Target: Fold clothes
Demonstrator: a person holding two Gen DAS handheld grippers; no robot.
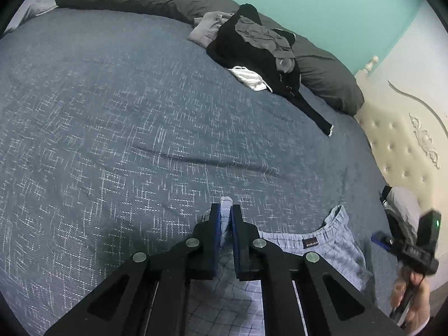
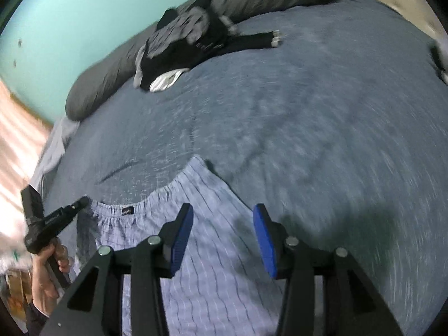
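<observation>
Your left wrist camera looks steeply down along its fingers (image 1: 236,240), close over the blue bedspread (image 1: 112,117), and your right does likewise from the opposite side – both share the checked shorts (image 2: 201,218), the clothes pile (image 1: 252,47) at frame top, and each other's gripper.

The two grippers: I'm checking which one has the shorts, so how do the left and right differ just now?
1. The left gripper is shut on a fold of the light blue checked shorts; the right gripper holds nothing.
2. The left gripper's jaws are pinched together; the right gripper's stand apart over the shorts.
3. The left wrist view is sharp; the right wrist view is blurred.
Both have blue pads and point down at the bed.
</observation>
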